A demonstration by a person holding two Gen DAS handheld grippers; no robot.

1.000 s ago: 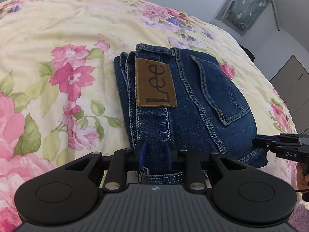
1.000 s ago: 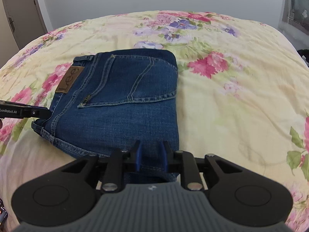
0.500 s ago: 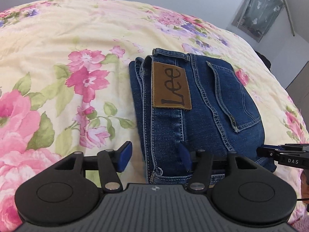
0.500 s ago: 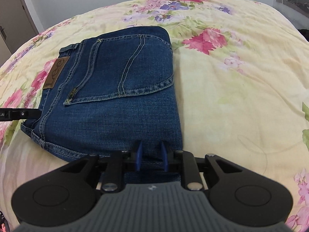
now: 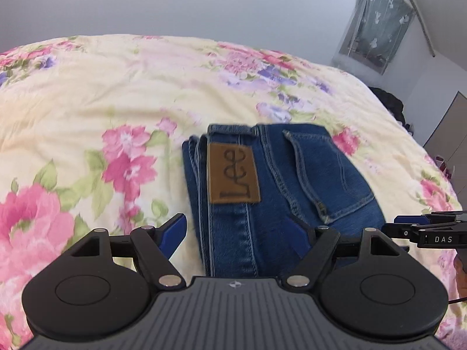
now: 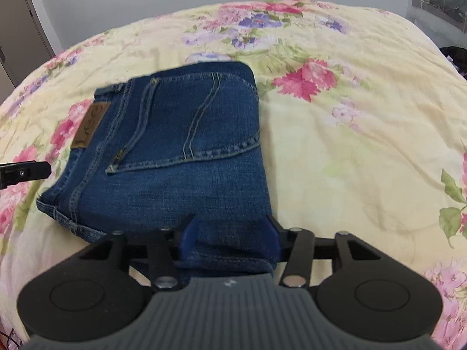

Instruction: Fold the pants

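Observation:
Blue jeans (image 5: 280,180) lie folded into a compact rectangle on the floral bedspread (image 5: 87,102), brown Lee patch (image 5: 233,172) and back pocket facing up. They also show in the right wrist view (image 6: 181,151). My left gripper (image 5: 238,230) is open, its blue pads spread wide over the near waistband edge. My right gripper (image 6: 230,236) is open, its pads either side of the near corner of the fold. Each gripper's tip shows at the other view's edge.
The bed's cream cover with pink and purple flowers (image 6: 364,116) spreads all around the jeans. A grey wall is behind, with a green curtain (image 5: 376,23) at the right and a door (image 6: 17,38) at the left.
Both grippers were shut on the jeans' near edge a second ago. The left opened first, then the right. Both have let go and drawn back a little.

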